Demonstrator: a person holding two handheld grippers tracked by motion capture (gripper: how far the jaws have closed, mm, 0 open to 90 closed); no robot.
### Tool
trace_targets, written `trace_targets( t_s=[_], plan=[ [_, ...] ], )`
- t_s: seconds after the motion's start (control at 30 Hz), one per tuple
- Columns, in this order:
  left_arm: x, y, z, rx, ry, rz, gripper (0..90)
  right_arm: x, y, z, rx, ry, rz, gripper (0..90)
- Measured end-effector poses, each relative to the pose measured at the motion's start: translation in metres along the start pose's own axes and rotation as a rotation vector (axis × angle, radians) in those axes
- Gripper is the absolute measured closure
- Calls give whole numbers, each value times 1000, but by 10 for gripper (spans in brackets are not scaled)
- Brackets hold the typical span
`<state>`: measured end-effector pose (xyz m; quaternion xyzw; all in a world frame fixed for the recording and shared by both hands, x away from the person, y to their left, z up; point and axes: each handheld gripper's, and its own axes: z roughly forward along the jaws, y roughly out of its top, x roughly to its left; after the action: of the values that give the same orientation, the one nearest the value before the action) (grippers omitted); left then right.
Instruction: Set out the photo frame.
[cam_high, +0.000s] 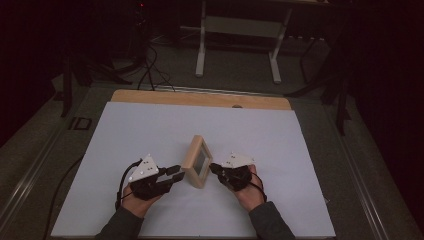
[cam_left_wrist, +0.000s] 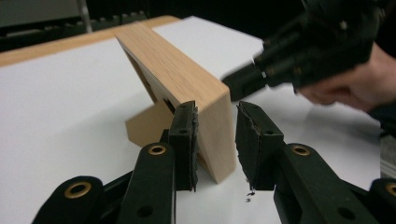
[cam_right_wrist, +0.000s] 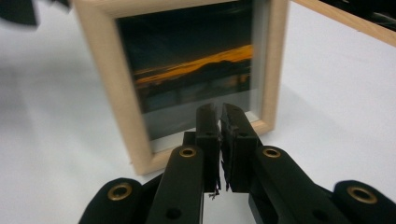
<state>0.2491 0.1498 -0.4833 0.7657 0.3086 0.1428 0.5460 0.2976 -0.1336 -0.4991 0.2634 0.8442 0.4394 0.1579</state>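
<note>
A wooden picture frame (cam_high: 196, 161) is standing upright near the middle of the white table (cam_high: 150, 130), between the two grippers; its stand (cam_left_wrist: 147, 125) is partly hidden behind the frame body; the sunset photograph (cam_right_wrist: 191, 74) is looking blurred, no writing legible; the left gripper (cam_left_wrist: 215, 140) is standing released, jaws straddling the frame's edge without pressing; the right gripper (cam_right_wrist: 219, 116) is resting nearly clenched, empty, just before the glass.

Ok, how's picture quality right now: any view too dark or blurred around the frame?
High view: dim, room nearly black, wooden frame readable. Left gripper view: bright; frame sharp, right gripper blurred. Right gripper view: the frame's photo soft, no glare hiding it.
</note>
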Motion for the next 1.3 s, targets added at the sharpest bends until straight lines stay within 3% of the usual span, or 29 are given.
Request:
trace_targets(
  t_s=[0.17,0.37,0.73,0.8,1.3],
  plan=[
    [-1,0,3,7,16,-3,678,11,-1,3,0,35,-24,854],
    [0,1,5,14,36,-2,688,26,-3,13,38,75,-70,858],
    [0,1,4,35,47,14,782,26,-3,18,52,65,-77,874],
    [0,0,2,39,61,13,786,26,-3,18,51,63,-77,874],
    [3,2,10,81,57,13,828,26,0,19,53,85,-97,889]
  ],
)
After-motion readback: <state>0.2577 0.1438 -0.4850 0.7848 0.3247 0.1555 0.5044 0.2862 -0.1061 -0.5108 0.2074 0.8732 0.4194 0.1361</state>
